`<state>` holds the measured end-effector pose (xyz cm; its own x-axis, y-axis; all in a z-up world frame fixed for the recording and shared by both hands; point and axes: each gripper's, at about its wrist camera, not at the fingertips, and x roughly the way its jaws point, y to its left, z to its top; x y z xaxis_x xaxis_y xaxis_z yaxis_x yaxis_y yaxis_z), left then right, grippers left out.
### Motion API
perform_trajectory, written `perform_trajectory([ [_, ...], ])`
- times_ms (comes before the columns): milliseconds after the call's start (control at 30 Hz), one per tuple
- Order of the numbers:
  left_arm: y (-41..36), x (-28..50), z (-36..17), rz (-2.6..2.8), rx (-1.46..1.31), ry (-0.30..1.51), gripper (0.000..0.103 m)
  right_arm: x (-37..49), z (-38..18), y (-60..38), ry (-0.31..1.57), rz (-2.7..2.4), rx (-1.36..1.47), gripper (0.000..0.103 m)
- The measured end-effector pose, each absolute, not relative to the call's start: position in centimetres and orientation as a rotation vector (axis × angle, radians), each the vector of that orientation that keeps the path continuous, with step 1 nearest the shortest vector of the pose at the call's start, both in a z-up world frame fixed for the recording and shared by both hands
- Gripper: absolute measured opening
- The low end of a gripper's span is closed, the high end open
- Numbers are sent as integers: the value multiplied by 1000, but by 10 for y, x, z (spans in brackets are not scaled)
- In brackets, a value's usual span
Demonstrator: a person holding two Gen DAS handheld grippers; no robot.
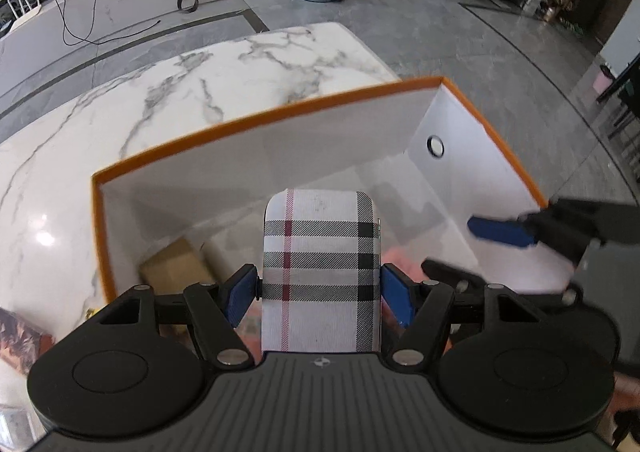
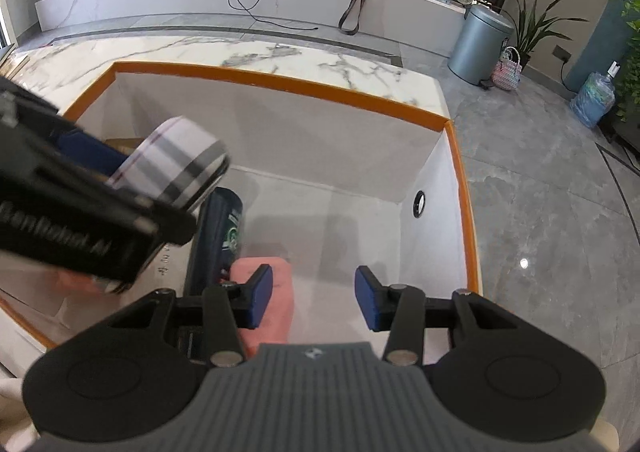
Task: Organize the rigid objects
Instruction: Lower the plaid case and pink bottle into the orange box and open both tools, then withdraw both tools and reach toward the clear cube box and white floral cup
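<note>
My left gripper is shut on a white plaid case with black and red stripes, its blue pads pressing both sides. It hangs over the inside of a white box with an orange rim. In the right wrist view the case shows at the left, above a dark cylinder lying on the box floor. My right gripper stands open inside the box with nothing between its pads. A pink item lies just beneath its left pad. A brown carton rests in the box's left corner.
The box stands on a white marble table, near its right edge, with grey tiled floor beyond. A grey bin, a woven bag and a water jug stand on the floor farther off.
</note>
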<state>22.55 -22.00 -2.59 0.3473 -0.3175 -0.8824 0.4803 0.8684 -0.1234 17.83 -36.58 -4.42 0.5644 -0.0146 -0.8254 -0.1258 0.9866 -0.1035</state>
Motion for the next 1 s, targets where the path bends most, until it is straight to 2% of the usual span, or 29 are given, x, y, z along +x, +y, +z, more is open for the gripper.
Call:
perform_trajectory([
  [533, -229, 241, -59, -490, 90, 1185, 78, 183, -60, -371, 984, 104, -141, 45],
  [733, -225, 238, -49, -502, 67, 1158, 81, 179, -58, -371, 975, 102, -139, 45],
  [1000, -208, 217, -25, -516, 93, 1090, 77, 174, -49, -365, 964, 101, -135, 46],
])
